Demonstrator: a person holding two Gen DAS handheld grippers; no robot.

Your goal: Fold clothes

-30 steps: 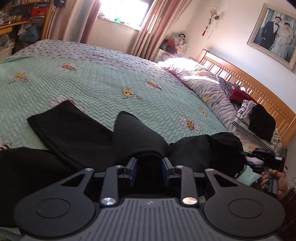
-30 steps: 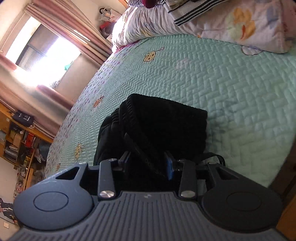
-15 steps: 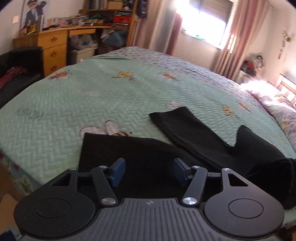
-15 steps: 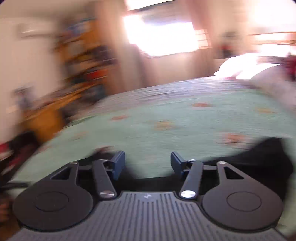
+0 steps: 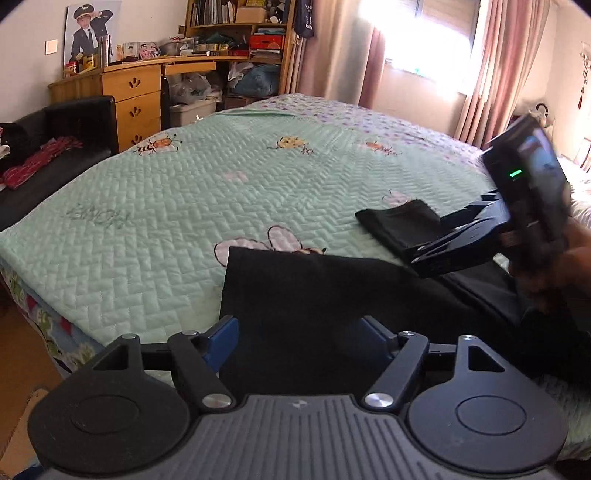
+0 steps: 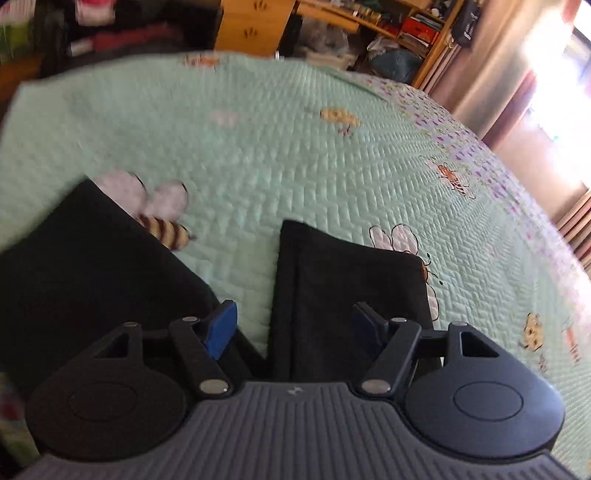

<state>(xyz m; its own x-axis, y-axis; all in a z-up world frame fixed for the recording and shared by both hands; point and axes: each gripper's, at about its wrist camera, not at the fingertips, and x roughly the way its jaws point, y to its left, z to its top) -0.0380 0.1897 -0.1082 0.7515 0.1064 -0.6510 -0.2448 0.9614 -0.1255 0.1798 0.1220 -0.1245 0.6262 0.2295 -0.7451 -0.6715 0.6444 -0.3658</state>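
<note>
Sunlit through a curtained window [image 5: 436,40], the bedroom is filled by a wide bed covered with a mint-green quilted bedspread [image 5: 184,192] printed with cartoon bees. A wooden desk [image 5: 129,88] and cluttered bookshelf [image 5: 236,29] are seen along the far wall, and a black sofa [image 5: 48,147] stands by the bed's left edge.

Black trousers [image 5: 314,295] are spread flat on the near part of the bedspread, their two legs splayed apart in a V; the hem of the further leg [image 6: 351,280] lies over a printed bee.

The left gripper [image 5: 295,332] is held low over the nearer leg, its jaws opening, blue pads [image 5: 221,338] clear of the cloth, nothing pinched. The right gripper [image 6: 291,328] is poised above the gap between the legs, jaws likewise opening and nothing clamped. In the left wrist view it is seen at the right, blurred, held by a hand [image 5: 554,273].
</note>
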